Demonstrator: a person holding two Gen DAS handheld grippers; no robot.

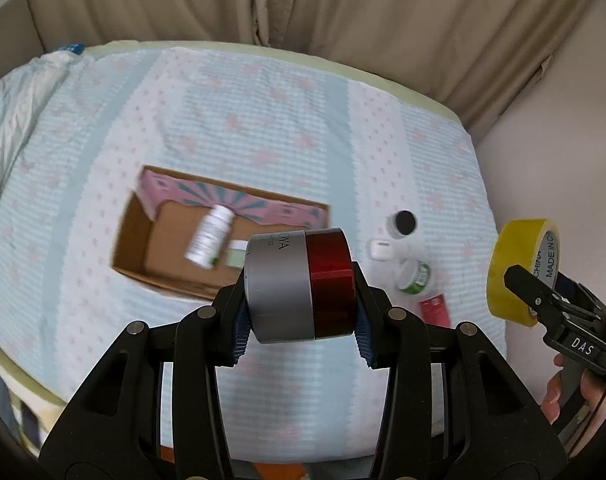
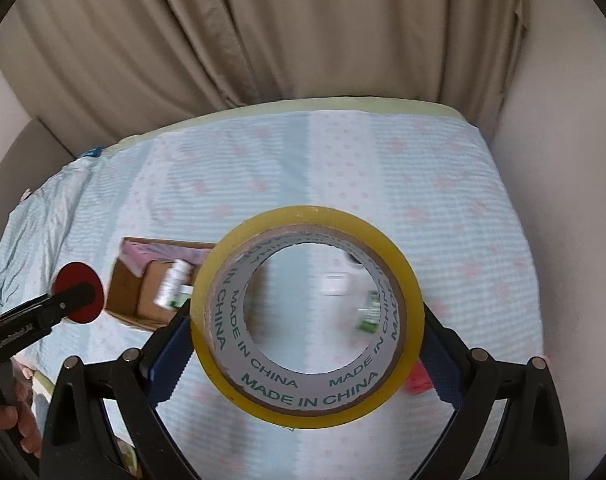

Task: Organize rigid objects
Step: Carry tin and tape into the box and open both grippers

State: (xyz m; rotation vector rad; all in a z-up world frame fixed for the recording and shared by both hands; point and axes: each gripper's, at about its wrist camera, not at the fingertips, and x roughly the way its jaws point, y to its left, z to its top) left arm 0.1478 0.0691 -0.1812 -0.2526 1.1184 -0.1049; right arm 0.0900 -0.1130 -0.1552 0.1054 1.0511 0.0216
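Mid-carry, by the look of it, both loads lifted above the bed (image 1: 263,120). Left claw (image 1: 301,312) clamped on a silver-and-red jar (image 1: 299,286), held sideways, hovering near the cardboard box (image 1: 175,256) toward the bed's left side. Right claw (image 2: 307,336) gripping a yellow tape roll (image 2: 307,316) by its outer rim, hole facing the camera, over the bed's right half. Already in the box: a white bottle (image 1: 209,238), lying down. Left loose near the right edge: small containers (image 1: 403,252). Next, probably: jar lowered over bare cardboard beside the bottle, released low; tape brought leftward afterward, avoiding a clash between claws.
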